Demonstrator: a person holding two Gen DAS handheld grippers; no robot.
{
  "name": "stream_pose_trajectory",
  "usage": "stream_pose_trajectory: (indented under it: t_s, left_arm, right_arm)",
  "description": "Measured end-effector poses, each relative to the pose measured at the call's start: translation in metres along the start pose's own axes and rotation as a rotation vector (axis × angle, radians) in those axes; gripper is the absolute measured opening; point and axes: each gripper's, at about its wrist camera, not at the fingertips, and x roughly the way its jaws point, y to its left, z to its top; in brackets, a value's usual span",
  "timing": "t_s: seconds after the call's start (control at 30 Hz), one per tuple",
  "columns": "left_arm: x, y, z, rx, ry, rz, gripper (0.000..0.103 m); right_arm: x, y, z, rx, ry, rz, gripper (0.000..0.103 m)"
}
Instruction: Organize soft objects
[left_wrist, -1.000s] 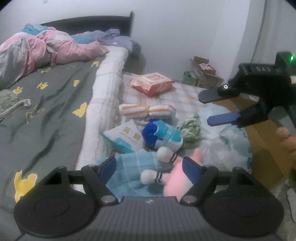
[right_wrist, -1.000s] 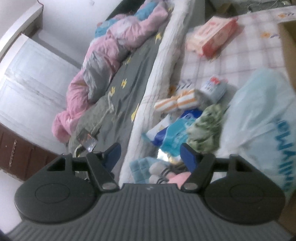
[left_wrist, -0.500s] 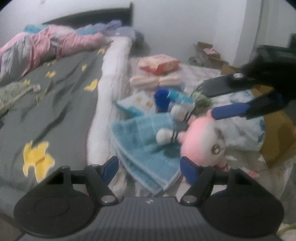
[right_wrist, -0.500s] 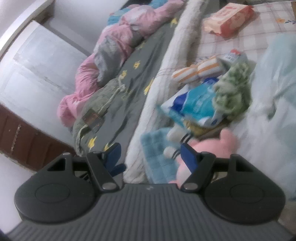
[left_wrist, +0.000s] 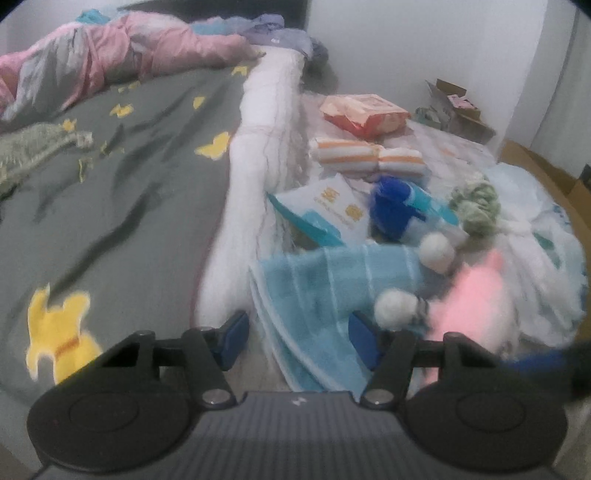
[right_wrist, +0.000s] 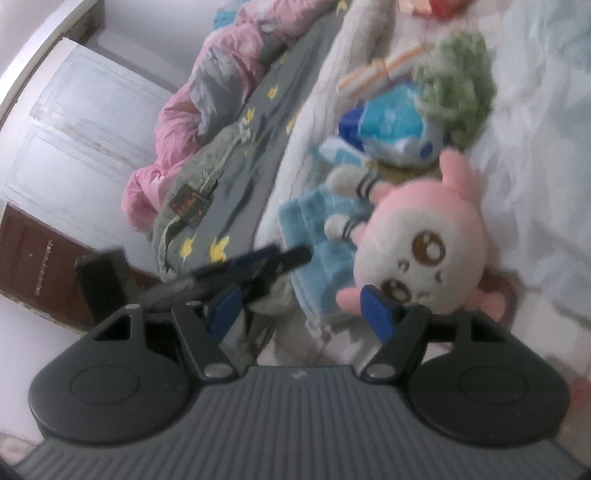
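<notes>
— While both of my tools hang over the pile with nothing in them, tell me what you'd worry about.

— Where exactly are you?

— My left gripper (left_wrist: 295, 338) is spread wide, its jaws either side of the near edge of the blue towel (left_wrist: 332, 291), gripping nothing. My right gripper (right_wrist: 301, 308) is just as wide and empty, its right pad close against the chin of the pink plush doll (right_wrist: 421, 240). The doll lies on its back, legs over the towel's right side, just beside the white plastic bag (left_wrist: 535, 254). Farther off sit the blue-and-white plush (left_wrist: 402, 214), the green knitted bundle (left_wrist: 476, 203), the striped rolled towels (left_wrist: 365, 158) and a tissue pack (left_wrist: 325, 210), all on the low mattress to the right of the bed (left_wrist: 122, 206).

— So the risk?

— The doll's feet rest on the towel. If I close the left one on the cloth and lift, I think the doll will be tipped or dragged along. And my two grippers are near each other; in the right view the left one's fingers (right_wrist: 258, 262) cross right in front of my own. Closing both at once could knock them together.

— Anything else?

— That head is round and squashy. A pinch at the chin alone may slip off.
</notes>
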Motion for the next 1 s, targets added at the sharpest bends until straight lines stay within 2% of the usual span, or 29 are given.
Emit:
stream_pose_trajectory:
  t_s: [0.2, 0.23, 0.27, 0.37, 0.43, 0.67, 0.83, 1.0]
  left_arm:
    - [0.025, -0.002, 0.017, 0.012, 0.027, 0.035, 0.055]
    - [0.028, -0.004, 0.018, 0.018, 0.026, 0.046, 0.046]
    - [0.031, -0.005, 0.019, 0.025, 0.024, 0.064, 0.032]
    - [0.034, -0.005, 0.023, 0.013, 0.033, 0.094, 0.009]
    - [0.028, -0.001, 0.025, -0.019, 0.017, 0.074, 0.008]
    - [-0.02, -0.002, 0.03, -0.034, -0.102, 0.057, 0.007]
    - [-0.065, 0.014, 0.035, -0.101, -0.199, 0.091, 0.007]
    - [-0.092, 0.029, 0.033, -0.174, -0.205, 0.002, 0.007]
  right_arm:
    - [0.011, -0.017, -0.004, 0.04, 0.027, 0.029, 0.071]
    - [0.011, -0.019, -0.004, 0.047, 0.025, 0.04, 0.071]
    - [0.01, -0.021, -0.003, 0.051, 0.023, 0.049, 0.071]
    - [0.011, -0.026, -0.001, 0.063, 0.019, 0.075, 0.07]
    - [0.011, -0.026, 0.0, 0.066, 0.019, 0.082, 0.07]
    - [0.005, -0.027, 0.0, 0.064, 0.003, 0.077, 0.071]
    - [0.007, -0.032, 0.002, 0.092, -0.024, 0.098, 0.07]
    - [0.025, -0.036, 0.017, 0.129, -0.05, 0.156, 0.07]
